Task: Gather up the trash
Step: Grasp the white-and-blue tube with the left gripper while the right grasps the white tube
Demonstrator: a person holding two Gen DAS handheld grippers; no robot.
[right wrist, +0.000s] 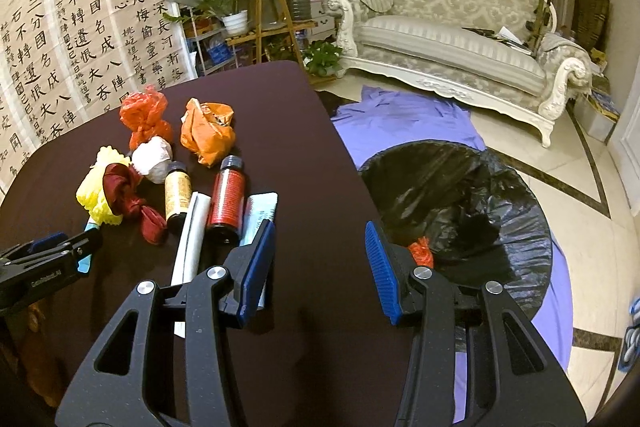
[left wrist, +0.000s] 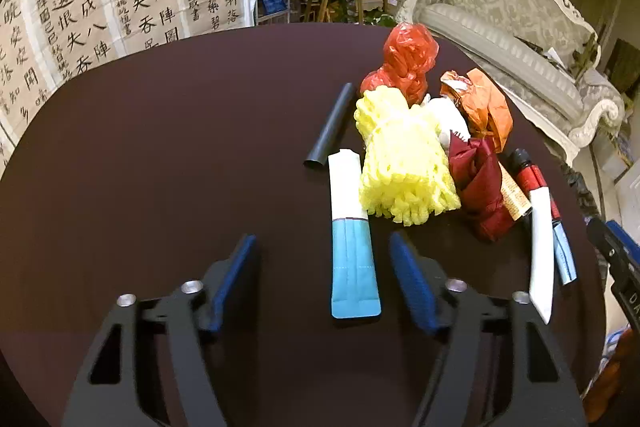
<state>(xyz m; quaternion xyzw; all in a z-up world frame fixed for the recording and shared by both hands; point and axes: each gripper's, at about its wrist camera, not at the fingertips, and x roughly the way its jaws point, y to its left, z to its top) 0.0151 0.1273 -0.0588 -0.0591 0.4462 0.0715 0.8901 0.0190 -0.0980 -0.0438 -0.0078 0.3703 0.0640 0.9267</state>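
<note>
The left gripper [left wrist: 324, 279] hung over the dark table [left wrist: 160, 147] with its blue pads apart and nothing pinched between them. The white-and-blue sachet [left wrist: 352, 239] lay flat on the table right in that gap, its blue end low in the frame between the two fingers, nearer the right pad, with dark table showing on both sides. Whether a pad brushed it could not be told. Just above, at centre right, sat the yellow foam net [left wrist: 404, 163], with a black tube [left wrist: 330, 127] to its left and a red bag [left wrist: 408, 63] at the top of the heap. An orange wrapper [left wrist: 488, 107] and a maroon cloth [left wrist: 480, 183] lay further right.

In the right wrist view, the right gripper [right wrist: 320, 267] stood part-open and empty, over the table's edge. Its left pad overlapped a pale packet [right wrist: 260, 215] in the frame. A red bottle [right wrist: 228, 199] and a brown bottle [right wrist: 178, 193] lay just up-left of that pad. Right of the fingers, on the floor, gaped the black-lined bin [right wrist: 460, 203], a scrap of red trash [right wrist: 422, 253] already inside, close by the right pad in the frame. The left gripper poked in at the lower left edge.
</note>
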